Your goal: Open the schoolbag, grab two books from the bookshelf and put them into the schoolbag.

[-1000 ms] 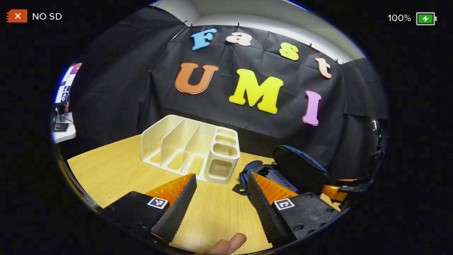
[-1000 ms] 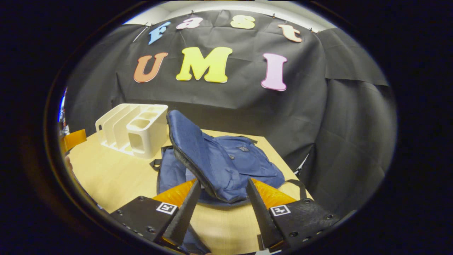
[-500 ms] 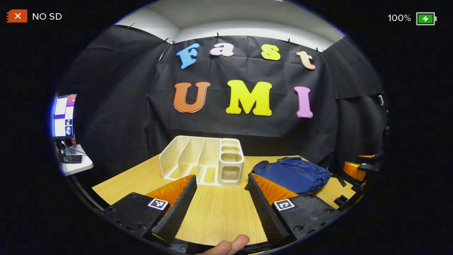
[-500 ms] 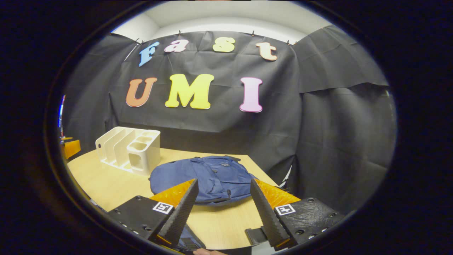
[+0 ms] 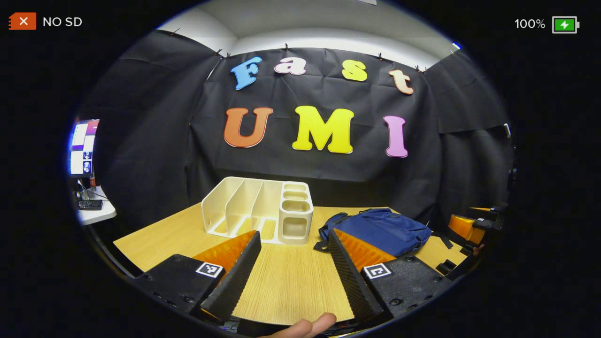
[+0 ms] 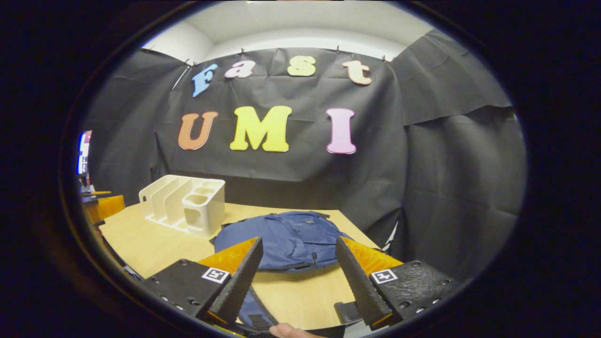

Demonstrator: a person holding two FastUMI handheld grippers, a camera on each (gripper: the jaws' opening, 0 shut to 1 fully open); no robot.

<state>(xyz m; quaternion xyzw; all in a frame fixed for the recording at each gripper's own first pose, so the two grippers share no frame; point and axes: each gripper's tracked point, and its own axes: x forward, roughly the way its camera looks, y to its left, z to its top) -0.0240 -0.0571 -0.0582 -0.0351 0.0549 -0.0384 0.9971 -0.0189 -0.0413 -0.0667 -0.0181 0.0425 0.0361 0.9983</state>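
On the wooden table (image 5: 291,286), the blue schoolbag (image 6: 286,239) lies flat at the white bookshelf's (image 5: 256,211) three o'clock, its slots bookless, while left gripper (image 5: 293,244) and right gripper (image 6: 298,251) hover wide apart, empty, apparently drawn back.

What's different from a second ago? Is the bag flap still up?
No. The schoolbag flap that stood up a second ago has dropped; the bag now lies flat and closed on the table. Both open grippers have pulled back toward the near edge, the right gripper away from the bag, the left gripper too. The empty bookshelf stayed put.
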